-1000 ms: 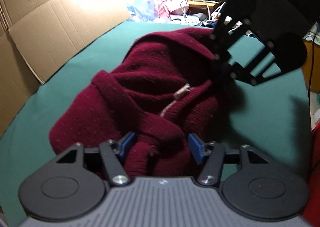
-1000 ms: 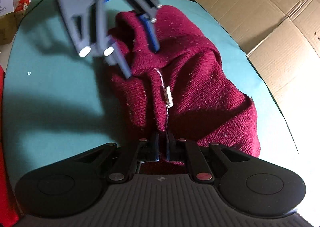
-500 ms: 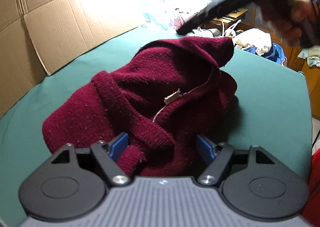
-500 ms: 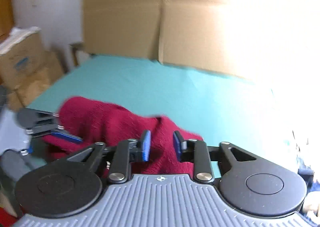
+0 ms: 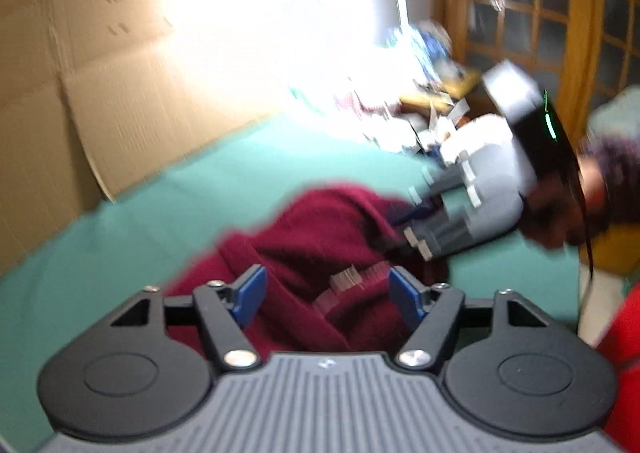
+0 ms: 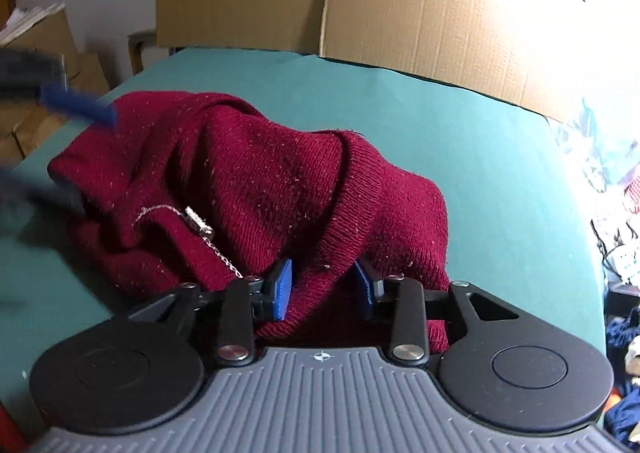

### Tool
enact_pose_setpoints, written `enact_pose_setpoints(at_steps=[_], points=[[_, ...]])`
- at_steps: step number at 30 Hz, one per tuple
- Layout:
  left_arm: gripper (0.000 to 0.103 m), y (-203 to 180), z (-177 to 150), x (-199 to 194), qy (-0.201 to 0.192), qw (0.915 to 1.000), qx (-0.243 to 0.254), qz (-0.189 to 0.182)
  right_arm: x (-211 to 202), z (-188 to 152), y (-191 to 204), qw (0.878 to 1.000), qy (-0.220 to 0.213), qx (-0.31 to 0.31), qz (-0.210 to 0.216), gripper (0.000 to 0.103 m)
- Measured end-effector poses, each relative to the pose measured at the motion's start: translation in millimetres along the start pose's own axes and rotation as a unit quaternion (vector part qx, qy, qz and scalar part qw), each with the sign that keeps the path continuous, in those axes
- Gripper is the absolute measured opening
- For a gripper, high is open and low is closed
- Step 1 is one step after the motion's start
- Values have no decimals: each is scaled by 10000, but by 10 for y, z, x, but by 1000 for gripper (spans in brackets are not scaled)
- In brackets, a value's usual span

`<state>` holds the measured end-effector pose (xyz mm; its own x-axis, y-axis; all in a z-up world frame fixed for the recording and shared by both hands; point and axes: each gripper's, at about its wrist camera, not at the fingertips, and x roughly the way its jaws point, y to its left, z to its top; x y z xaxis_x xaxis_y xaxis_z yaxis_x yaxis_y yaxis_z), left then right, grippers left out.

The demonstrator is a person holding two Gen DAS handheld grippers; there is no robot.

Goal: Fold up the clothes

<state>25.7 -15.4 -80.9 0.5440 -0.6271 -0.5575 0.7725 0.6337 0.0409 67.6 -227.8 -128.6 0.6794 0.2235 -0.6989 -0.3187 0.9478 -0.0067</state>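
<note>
While the sweater (image 6: 256,189) sits bunched in a heap on the green table (image 6: 500,157), nearer its left side in the right wrist view, we judge it soft, limp and fairly light: a thick maroon knit that drapes, sags and stretches, not slippery, not fragile. It won't hold a shape when lifted, so a single grab likely just drags a lump.

Best holds, in our view: the ribbed band (image 6: 352,209) running down the near right of the heap, since ribbing is denser and gives the pads something to bite, or a hem corner or shoulder seam once we can find one. Right now the pile hides sleeves and corners; we can't tell which end is which.

Our right gripper (image 6: 324,289) is opening, its blue pads either side of a fold at the near edge of the knit, cloth between them but not pinched. Our left gripper (image 5: 330,295) is spread wide at the far left end of the heap, over the cloth with nothing clamped; that view is motion-blurred.

A pale tag (image 6: 198,223) on a thin chain or string lies on the near left of the sweater. Any print on it is too small to read. Cardboard (image 6: 440,1) stands behind the table with no legible writing. We see no brand anywhere.
</note>
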Motion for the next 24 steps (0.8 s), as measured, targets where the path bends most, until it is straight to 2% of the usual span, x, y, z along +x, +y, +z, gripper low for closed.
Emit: enact_pose_setpoints(at_steps=[2, 3, 4, 6, 8, 14, 17, 20, 23, 24], points=[[67, 189, 41, 122, -4, 9994, -120, 310, -78, -60, -21, 10000, -31, 29, -41, 38], [62, 263, 14, 243, 127, 9987, -203, 454, -83, -55, -18, 10000, -35, 24, -57, 38], [52, 330, -27, 379, 291, 9973, -290, 606, -65, -42, -9, 10000, -32, 24, -65, 38], [53, 371, -134, 542, 397, 9947, -355, 883, -44, -29, -1, 10000, -33, 18, -69, 38], [54, 322, -249, 575, 317, 9936, -421, 999, -23, -22, 1, 10000, -50, 42, -72, 38], [71, -41, -502, 578, -9, 9867, -330, 1589, 102, -14, 5, 9995, -39, 282, -143, 41], [78, -197, -551, 681, -55, 9816, 71, 1908, 132, 43, -6, 9989, 116, 418, -199, 44], [83, -187, -529, 759, -25, 9810, 171, 1933, 118, 103, 0, 9980, 313, 474, -288, 45], [83, -112, -431, 725, 115, 9840, 96, 1775, 106, 138, 33, 9974, 445, 419, -381, 46], [80, -91, -393, 694, 156, 9848, 87, 1726, 104, 143, 38, 9972, 465, 423, -394, 46]])
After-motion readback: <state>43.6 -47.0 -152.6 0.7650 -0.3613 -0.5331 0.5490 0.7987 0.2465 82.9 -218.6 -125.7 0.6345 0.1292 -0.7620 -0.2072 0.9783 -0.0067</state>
